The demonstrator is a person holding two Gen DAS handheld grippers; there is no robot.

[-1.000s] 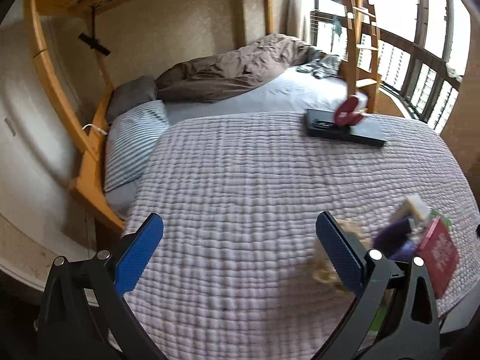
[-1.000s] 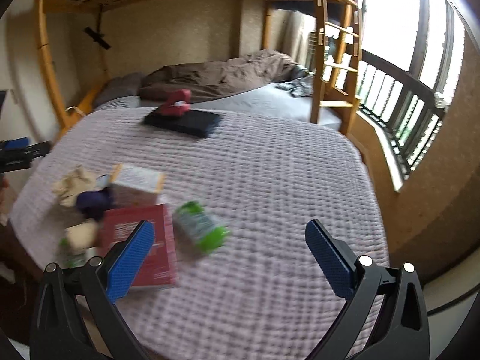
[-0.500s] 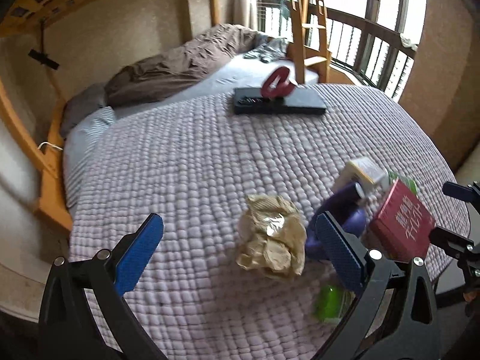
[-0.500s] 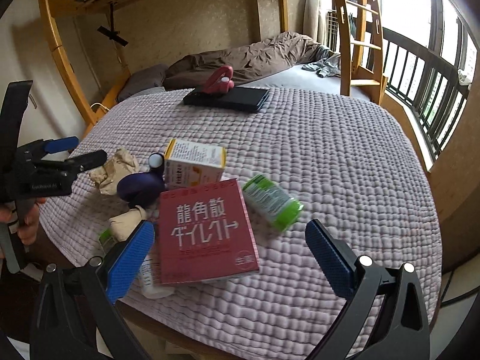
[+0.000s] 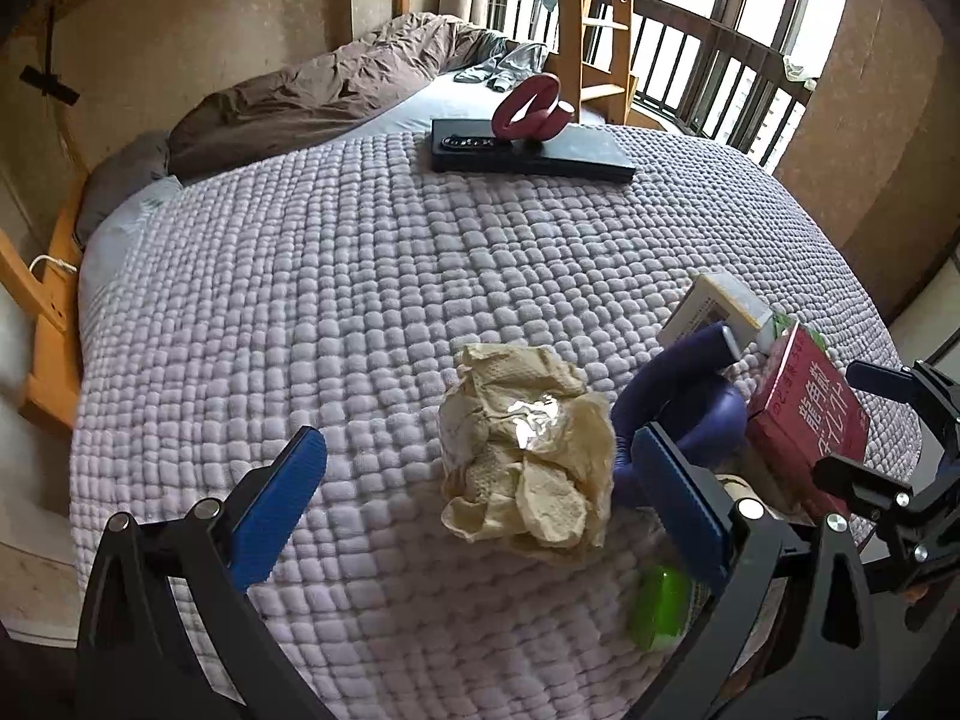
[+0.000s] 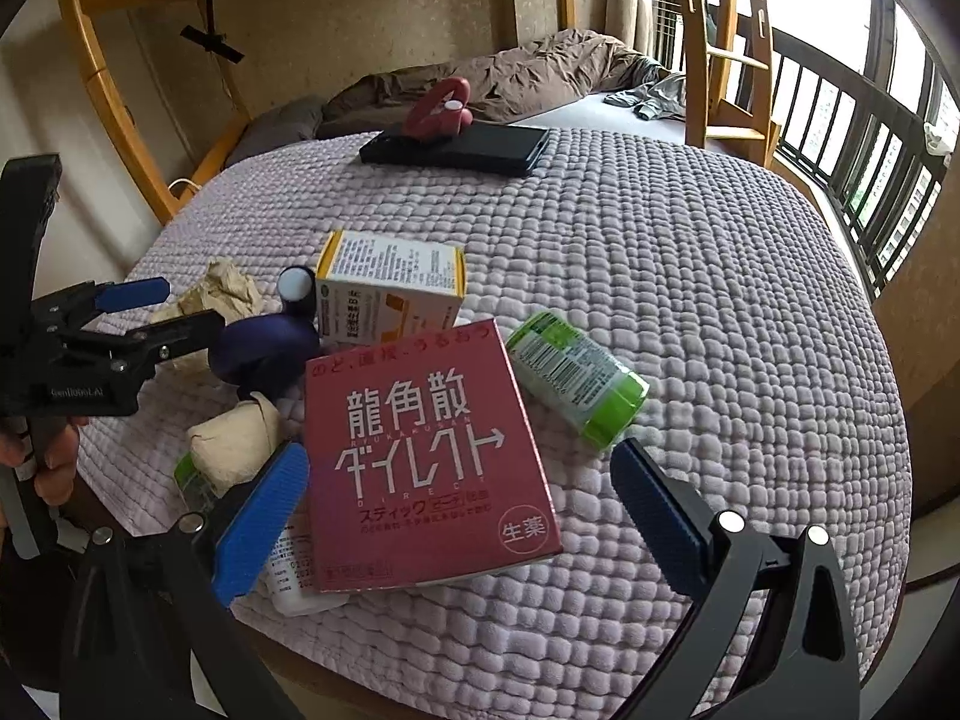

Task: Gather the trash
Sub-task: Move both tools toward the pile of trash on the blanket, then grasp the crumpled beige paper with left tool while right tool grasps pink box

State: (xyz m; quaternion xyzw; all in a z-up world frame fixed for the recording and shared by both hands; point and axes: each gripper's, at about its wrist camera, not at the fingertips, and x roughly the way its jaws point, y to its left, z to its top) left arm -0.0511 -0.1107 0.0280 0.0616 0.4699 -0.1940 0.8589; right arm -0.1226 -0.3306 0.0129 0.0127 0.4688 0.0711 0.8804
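A: Left gripper (image 5: 477, 492)?
B: Jaws spread wide, nothing clamped between them. Blue pads (image 5: 277, 502) face each other, tilted inward at the tips. It points forward and slightly down.

A: Right gripper (image 6: 459, 516)?
B: Same state: jaws wide apart, nothing pinched. Blue pads (image 6: 261, 525) angled like the left's, black frame arms below them.

A: Do they see each other?
B: Yes. From the right wrist view, the left gripper (image 6: 129, 312) sits far off to the left of the jaws, seen side-on. A hand (image 6: 51, 456) grips its handle, fingers curled around it. From the left wrist view, the right gripper (image 5: 888, 420) shows at the far right edge.
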